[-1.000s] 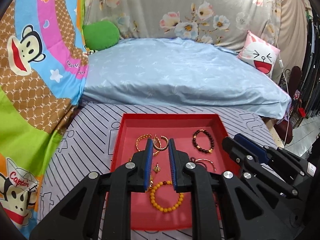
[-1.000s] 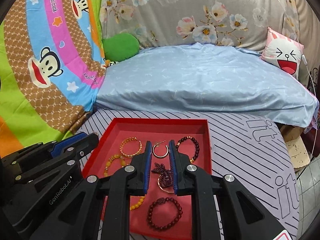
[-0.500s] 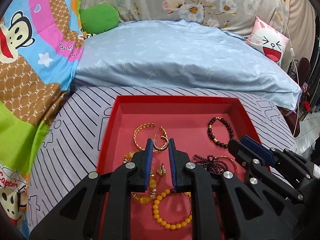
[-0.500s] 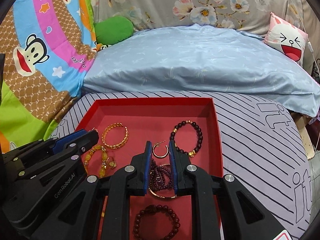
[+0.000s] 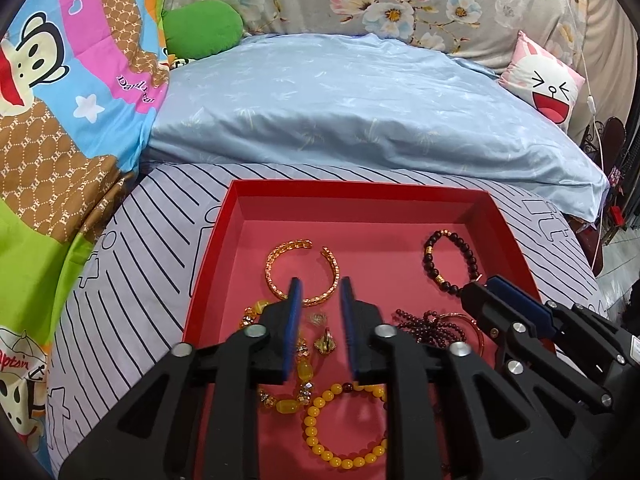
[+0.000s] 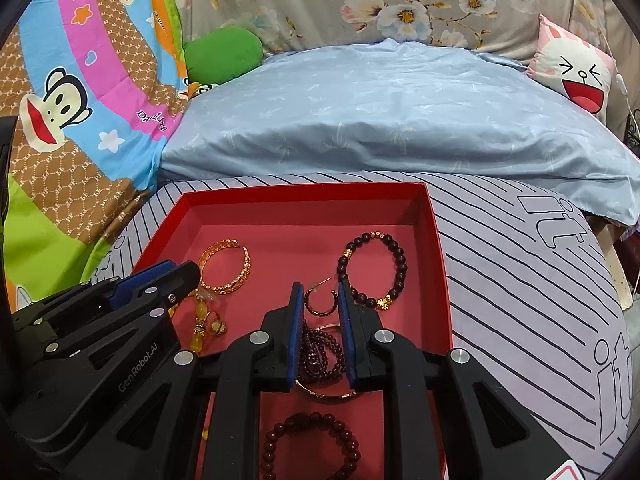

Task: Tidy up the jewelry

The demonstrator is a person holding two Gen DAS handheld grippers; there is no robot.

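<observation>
A red tray [image 5: 216, 248] [image 6: 434, 248] on the striped bedspread holds the jewelry. My left gripper [image 5: 320, 292] is open and empty, low over a gold cuff bangle [image 5: 280, 258] and a small gold ring [image 5: 325, 343]. A yellow bead bracelet [image 5: 320, 436] lies beneath it. My right gripper [image 6: 319, 295] is open, its fingers either side of a gold hoop earring [image 6: 318, 302], above a purple bead strand [image 6: 320, 354]. A dark bead bracelet [image 6: 394, 264] [image 5: 460, 244] lies at the tray's right. A maroon bead bracelet [image 6: 312, 440] lies nearest.
A pale blue pillow [image 5: 360, 112] lies behind the tray. A cartoon monkey quilt [image 5: 60, 100] rises on the left. A green cushion [image 5: 204, 28] and a pink rabbit cushion [image 5: 544, 80] sit at the back. The bed edge drops off at right.
Both grippers have moved forward and down over the tray, so the jewelry looks closer. Both stay open. The hoop earring now sits between the right fingers.
</observation>
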